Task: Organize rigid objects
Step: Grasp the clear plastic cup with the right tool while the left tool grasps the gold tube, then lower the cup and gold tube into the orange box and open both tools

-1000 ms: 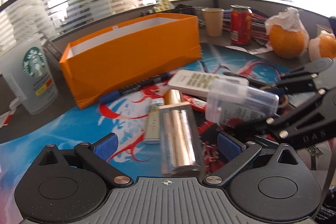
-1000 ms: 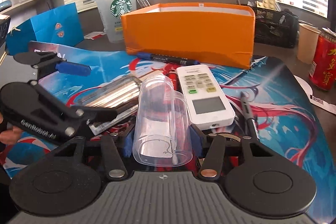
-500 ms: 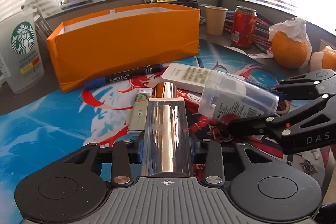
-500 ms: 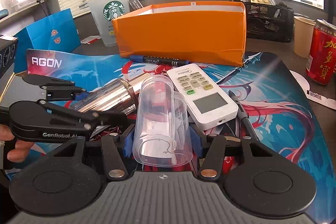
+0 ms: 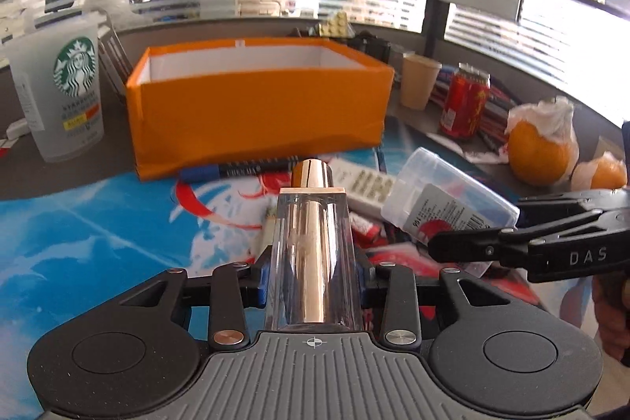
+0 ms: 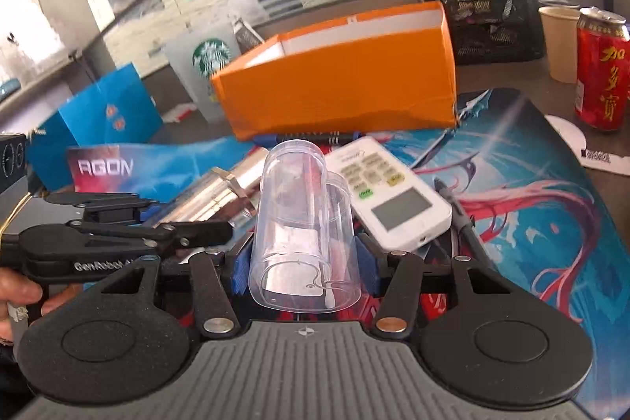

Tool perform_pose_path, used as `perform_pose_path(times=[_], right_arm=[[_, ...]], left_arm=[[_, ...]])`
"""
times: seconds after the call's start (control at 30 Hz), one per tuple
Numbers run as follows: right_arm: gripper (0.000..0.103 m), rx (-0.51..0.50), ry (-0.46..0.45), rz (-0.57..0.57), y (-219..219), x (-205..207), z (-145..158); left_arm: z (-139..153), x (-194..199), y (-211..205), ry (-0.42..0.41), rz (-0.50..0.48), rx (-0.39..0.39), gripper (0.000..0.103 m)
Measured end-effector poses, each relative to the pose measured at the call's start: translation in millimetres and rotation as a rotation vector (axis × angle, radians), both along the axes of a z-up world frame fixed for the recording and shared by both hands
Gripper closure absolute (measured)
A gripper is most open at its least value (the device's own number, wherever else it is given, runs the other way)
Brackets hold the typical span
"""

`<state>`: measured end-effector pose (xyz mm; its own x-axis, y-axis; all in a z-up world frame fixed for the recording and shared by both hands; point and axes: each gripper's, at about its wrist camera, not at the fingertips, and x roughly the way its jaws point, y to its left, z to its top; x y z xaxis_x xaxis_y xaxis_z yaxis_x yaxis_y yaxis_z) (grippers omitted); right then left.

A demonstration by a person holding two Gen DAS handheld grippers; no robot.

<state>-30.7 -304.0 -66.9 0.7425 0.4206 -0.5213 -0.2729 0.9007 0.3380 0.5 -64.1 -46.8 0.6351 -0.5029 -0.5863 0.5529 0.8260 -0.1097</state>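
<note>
My left gripper (image 5: 313,278) is shut on a clear case with a gold tube inside (image 5: 313,243) and holds it lifted above the mat, pointing at the open orange box (image 5: 256,105). My right gripper (image 6: 305,262) is shut on a clear plastic container (image 6: 301,223), also lifted. That container shows in the left wrist view (image 5: 445,199), and the gold tube case shows in the right wrist view (image 6: 220,195). The orange box also stands ahead in the right wrist view (image 6: 342,85). A white remote (image 6: 390,199), a blue marker (image 5: 240,170) and a black pen (image 6: 458,211) lie on the mat.
A Starbucks cup (image 5: 59,89) stands left of the box. A red can (image 5: 464,105), a paper cup (image 5: 419,81) and oranges (image 5: 539,152) sit to the right. A black mesh organizer (image 6: 492,26) is behind the box. A blue paper bag (image 6: 98,121) stands at left.
Both grippers have risen and tilted with their objects. My left gripper closed on the gold tube case a second ago and lifted it toward the orange box.
</note>
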Motion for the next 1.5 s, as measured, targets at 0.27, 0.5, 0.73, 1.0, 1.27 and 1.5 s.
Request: perform_pose_path(times=[0.27, 0.5, 0.73, 1.0, 1.27, 1.5], right_arm=[[0.053, -0.021, -0.11, -0.031, -4, 12, 39], [0.053, -0.015, -0.162, -0.037, -13, 45, 68], [0.053, 0.013, -0.192, -0.043, -23, 106, 102], [0.053, -0.021, -0.156, -0.045, -27, 191, 118], [0.053, -0.124, 0.001, 0.004, -6, 258, 76], [0.053, -0.205, 0.105, 0.058, 18, 282, 46]], left_arm=[[48, 23, 4, -0.091, 0.029, -0.035, 0.068], [79, 59, 1, -0.129, 0.046, -0.046, 0.068], [107, 116, -13, -0.131, 0.073, -0.043, 0.068], [107, 197, -31, -0.038, 0.101, 0.003, 0.068], [45, 249, -43, 0.144, 0.131, 0.066, 0.068], [18, 256, -50, 0.19, 0.115, 0.154, 0.068]])
